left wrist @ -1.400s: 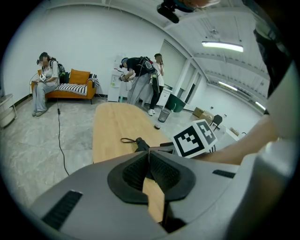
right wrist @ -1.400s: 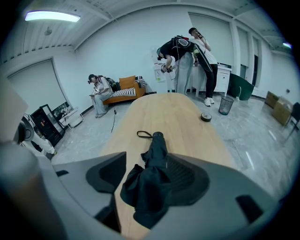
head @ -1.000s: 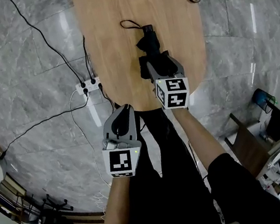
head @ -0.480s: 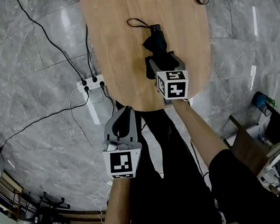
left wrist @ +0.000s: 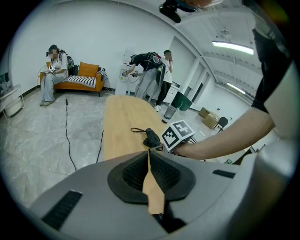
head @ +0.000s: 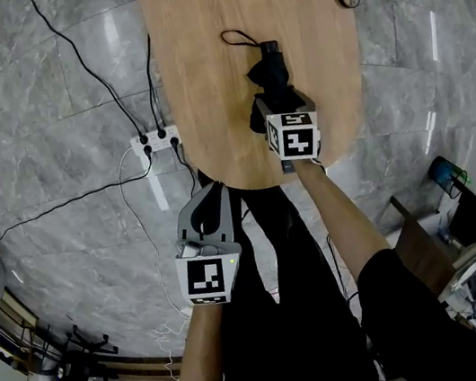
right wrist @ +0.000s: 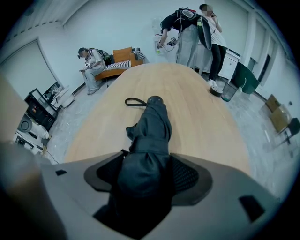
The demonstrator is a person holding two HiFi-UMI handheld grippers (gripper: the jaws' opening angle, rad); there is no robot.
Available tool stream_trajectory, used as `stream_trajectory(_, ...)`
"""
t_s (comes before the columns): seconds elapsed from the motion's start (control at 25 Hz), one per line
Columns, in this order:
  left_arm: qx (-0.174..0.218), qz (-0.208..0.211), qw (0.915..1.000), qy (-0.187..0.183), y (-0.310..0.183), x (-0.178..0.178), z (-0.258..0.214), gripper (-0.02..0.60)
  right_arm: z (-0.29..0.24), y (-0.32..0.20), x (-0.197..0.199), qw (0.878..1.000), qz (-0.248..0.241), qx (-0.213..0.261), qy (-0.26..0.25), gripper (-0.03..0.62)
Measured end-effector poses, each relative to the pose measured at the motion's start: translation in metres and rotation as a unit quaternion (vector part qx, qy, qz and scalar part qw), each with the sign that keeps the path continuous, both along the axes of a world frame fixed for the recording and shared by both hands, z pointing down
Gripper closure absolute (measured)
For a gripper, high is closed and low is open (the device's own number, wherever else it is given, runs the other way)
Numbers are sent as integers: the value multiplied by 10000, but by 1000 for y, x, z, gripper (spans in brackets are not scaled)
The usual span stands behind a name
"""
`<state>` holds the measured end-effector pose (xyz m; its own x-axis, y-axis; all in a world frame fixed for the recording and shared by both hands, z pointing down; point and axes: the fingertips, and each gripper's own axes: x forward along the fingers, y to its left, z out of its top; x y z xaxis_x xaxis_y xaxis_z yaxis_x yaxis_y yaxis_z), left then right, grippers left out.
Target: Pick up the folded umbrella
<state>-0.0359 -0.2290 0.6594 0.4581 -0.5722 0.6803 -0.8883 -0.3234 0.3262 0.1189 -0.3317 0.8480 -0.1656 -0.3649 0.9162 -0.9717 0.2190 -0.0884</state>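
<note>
Right gripper [right wrist: 149, 164]: jaws spread wide, just opened further, set astride the near end of the folded umbrella [right wrist: 152, 124]. Umbrella laid lengthwise ahead on the table [right wrist: 206, 117], strap loop [right wrist: 135, 101] farthest. Left gripper [left wrist: 149, 161]: jaws closed together.

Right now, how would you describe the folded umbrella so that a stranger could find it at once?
Find the long wooden table on the grey marble floor. Near its rounded end, right of centre, lies the folded umbrella: the only thing on the tabletop, black, strapped, with a thin wrist loop.
</note>
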Motion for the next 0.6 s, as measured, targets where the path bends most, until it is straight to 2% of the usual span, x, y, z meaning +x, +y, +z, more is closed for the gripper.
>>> stream_trajectory(0.24,-54,-34,10000,18,4,-1,2,563,7,-1,0,9998,-161,-21,61,298)
stream_trajectory(0.6,-125,-43,9999,59,13,2,3,563,9,-1,1,9998,-138,23,153,298)
